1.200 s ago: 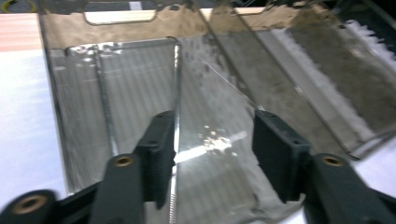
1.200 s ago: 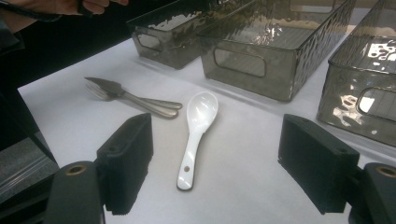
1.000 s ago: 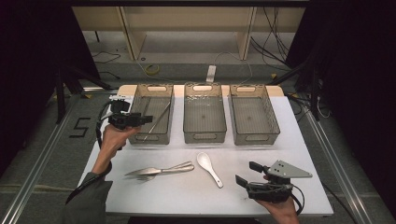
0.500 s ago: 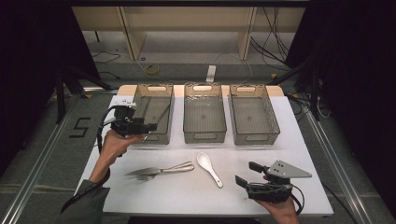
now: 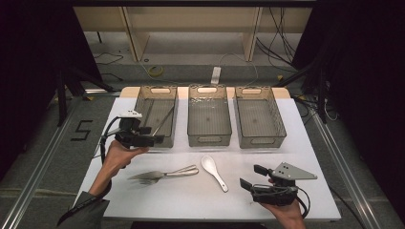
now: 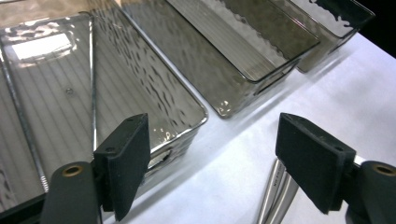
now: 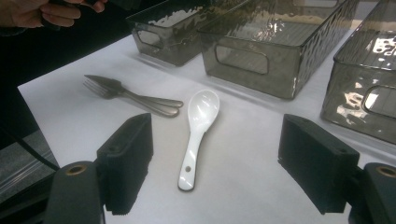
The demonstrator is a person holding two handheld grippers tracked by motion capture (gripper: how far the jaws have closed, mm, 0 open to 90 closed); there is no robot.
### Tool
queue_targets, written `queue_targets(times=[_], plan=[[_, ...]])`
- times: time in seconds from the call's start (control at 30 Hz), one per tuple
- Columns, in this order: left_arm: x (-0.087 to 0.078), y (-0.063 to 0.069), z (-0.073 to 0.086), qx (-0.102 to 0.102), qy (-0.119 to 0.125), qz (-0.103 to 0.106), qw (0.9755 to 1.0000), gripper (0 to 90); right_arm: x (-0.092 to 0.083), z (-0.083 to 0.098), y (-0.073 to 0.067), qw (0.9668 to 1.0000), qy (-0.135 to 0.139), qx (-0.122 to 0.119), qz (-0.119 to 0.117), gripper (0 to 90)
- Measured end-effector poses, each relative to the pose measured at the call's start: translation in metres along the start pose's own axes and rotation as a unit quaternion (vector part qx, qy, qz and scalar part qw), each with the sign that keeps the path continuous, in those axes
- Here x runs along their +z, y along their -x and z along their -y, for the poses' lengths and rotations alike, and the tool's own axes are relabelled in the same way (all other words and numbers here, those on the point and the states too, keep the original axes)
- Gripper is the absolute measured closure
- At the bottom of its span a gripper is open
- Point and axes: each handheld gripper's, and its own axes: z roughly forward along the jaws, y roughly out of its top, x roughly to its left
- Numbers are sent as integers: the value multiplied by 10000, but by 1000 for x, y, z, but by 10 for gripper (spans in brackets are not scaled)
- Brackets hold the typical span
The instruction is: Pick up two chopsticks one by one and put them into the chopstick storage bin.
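Note:
Three smoky clear bins stand in a row at the back of the white table (image 5: 305, 157). The left bin (image 5: 155, 112) holds thin metal rods (image 5: 164, 119) (image 6: 92, 88). My left gripper (image 5: 156, 139) (image 6: 215, 128) hovers at that bin's near edge; its jaws have just been opening and stand open with nothing between them. A metal fork with a second metal utensil beside it (image 5: 162, 174) (image 7: 126, 93) lies on the table below it. To their right lies a white ceramic spoon (image 5: 213, 171) (image 7: 198, 126). My right gripper (image 5: 250, 175) (image 7: 217, 126) rests open at the front right and points at the spoon.
The middle bin (image 5: 209, 114) and the right bin (image 5: 258, 114) show nothing inside. Dark floor, cables and a metal rail surround the table. The fork handles (image 6: 275, 196) lie just under the left gripper's right jaw.
The left gripper has drawn back from over the left bin toward its near edge, and its jaws stand a little wider. The right gripper has stayed where it was.

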Motion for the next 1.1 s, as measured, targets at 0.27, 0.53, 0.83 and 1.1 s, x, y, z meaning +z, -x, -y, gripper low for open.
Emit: queue_targets(times=[0.27,0.53,0.83,1.1], plan=[[3,14,9,44,-71,136,9999,235,8,-2,-3,9998,-201,-9,-63,272],[-2,18,22,-181,171,406,9989,230,19,-5,-5,9989,-447,1,-120,272],[-6,26,35,-212,315,378,9986,204,39,-8,-9,9969,-742,-90,-250,272],[-10,31,42,-128,367,346,9986,189,54,-11,-10,9944,-1009,-102,-286,272]])
